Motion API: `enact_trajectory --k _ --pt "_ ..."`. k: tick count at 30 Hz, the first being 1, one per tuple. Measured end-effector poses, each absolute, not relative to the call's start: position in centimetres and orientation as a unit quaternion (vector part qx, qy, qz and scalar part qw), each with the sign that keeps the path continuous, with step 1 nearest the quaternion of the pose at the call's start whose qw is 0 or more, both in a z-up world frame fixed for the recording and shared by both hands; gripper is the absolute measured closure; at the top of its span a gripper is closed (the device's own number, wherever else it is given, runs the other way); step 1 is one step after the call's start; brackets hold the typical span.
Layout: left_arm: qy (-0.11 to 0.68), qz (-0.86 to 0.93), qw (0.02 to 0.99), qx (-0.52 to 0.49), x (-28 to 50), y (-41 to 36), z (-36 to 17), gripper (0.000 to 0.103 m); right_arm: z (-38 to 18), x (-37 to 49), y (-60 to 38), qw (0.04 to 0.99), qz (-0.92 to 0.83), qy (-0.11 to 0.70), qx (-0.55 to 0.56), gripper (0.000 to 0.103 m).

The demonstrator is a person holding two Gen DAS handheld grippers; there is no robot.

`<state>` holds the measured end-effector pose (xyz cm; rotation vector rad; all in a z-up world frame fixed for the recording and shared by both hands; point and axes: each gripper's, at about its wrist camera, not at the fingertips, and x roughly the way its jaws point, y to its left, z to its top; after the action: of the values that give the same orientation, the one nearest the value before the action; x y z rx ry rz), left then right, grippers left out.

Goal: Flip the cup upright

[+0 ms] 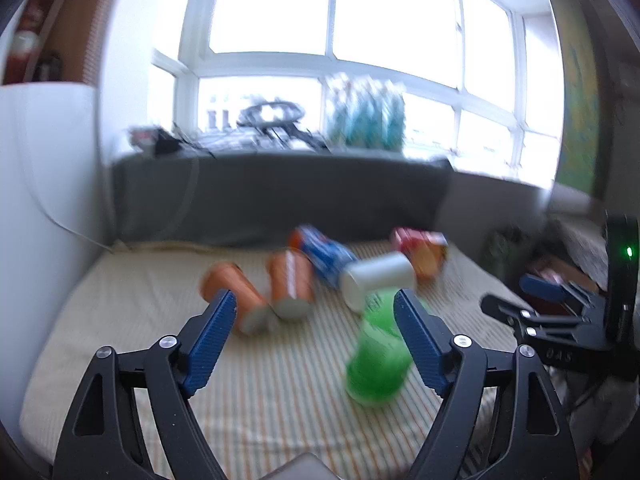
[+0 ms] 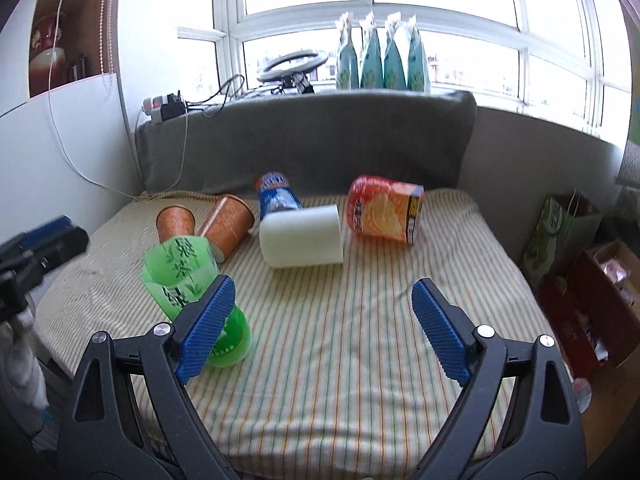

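Observation:
A green cup (image 2: 188,276) lies on its side on the striped cloth (image 2: 340,340), its mouth toward me; it also shows blurred in the left wrist view (image 1: 378,356). My right gripper (image 2: 322,324) is open and empty, its left finger (image 2: 208,324) just in front of the green cup. My left gripper (image 1: 316,336) is open and empty, its right finger (image 1: 420,340) beside the green cup. Two orange cups (image 2: 176,222) (image 2: 230,226), a white cup (image 2: 302,236) and a blue cup (image 2: 276,196) also lie on their sides farther back.
An orange snack container (image 2: 384,208) lies at the back right. A grey backrest (image 2: 304,144) closes the far side, with a window ledge holding green bottles (image 2: 382,60) and cables. Boxes and a bag (image 2: 580,272) stand off the right edge.

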<state>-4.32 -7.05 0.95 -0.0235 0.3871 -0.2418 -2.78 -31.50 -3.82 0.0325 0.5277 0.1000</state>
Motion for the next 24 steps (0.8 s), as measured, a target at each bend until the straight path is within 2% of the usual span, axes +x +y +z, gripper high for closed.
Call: enact_trajectory --k 10,13,22,24 --pt "0.136 -0.047 0.989 -0.023 -5.4 -4.4 2.0 0.019 -2.6 -3.8 -30.9 0.980 0.005 0.201 0.016 0.010" --pt "0.129 -0.040 0.991 -0.024 -5.7 -4.1 2.0 0.019 -2.5 -4.1 -31.3 0.982 -0.002 0.188 0.022 0.000" --pt "0.123 -0.033 0.992 -0.015 -6.1 -4.1 2.0 0.017 -1.8 -4.9 -30.6 0.987 -0.018 0.161 0.011 0.000" --pt "0.124 -0.033 0.992 -0.013 -6.1 -4.1 1.9 0.014 -1.7 -5.0 -30.5 0.987 -0.020 0.157 0.010 0.000"
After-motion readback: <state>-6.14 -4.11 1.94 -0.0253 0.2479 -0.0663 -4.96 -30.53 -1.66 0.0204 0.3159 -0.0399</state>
